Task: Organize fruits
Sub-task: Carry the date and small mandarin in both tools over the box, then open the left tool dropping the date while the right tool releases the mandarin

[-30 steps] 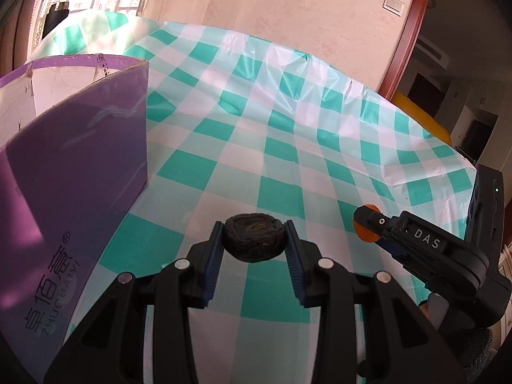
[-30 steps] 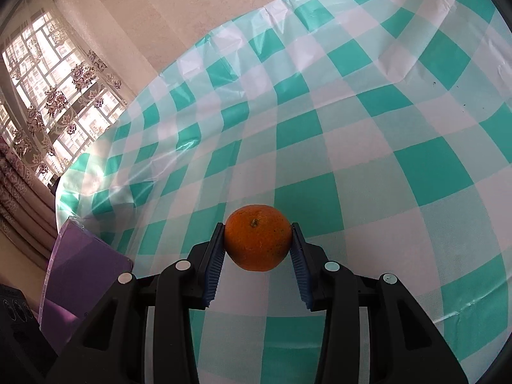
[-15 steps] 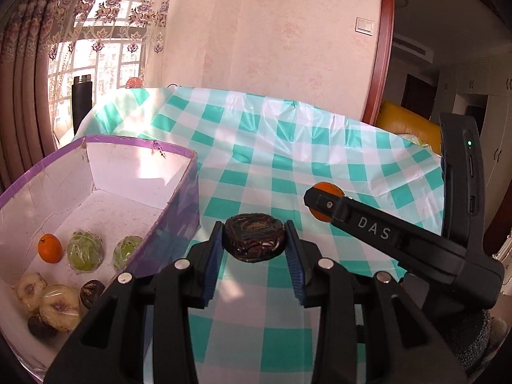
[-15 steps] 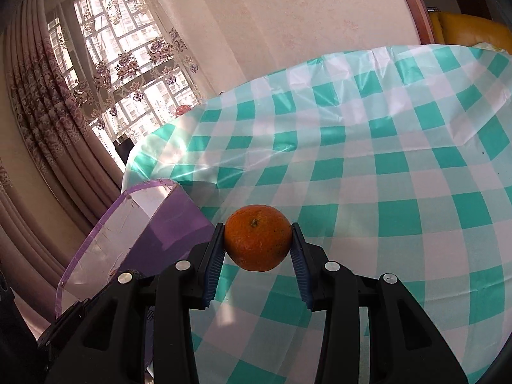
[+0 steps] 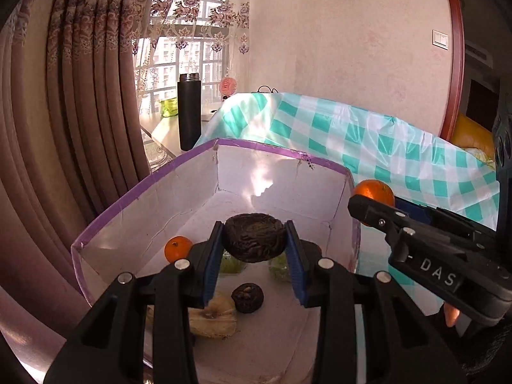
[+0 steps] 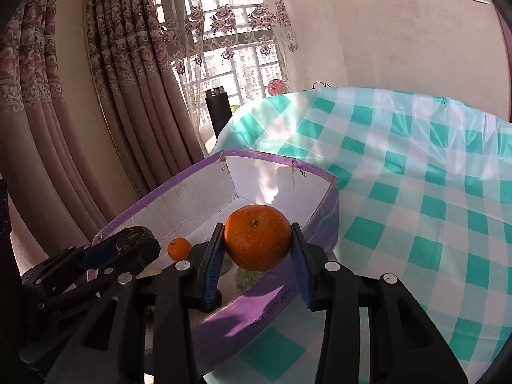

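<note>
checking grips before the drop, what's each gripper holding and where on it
Left gripper pinches the dark wrinkled fruit across its sides; right gripper clamps the orange across its sides.

Left claw (image 5: 254,243) and right claw (image 6: 257,240) both clamped, side by side.

Box (image 5: 134,220) open-topped w/ bare floor at far end; fruit pile (image 5: 224,307) crowds near end, walls hem sides.

Sunlit window (image 5: 192,48) behind lace, heavy brown curtains (image 5: 89,96) beside a pinkish wall (image 5: 345,48)
</note>
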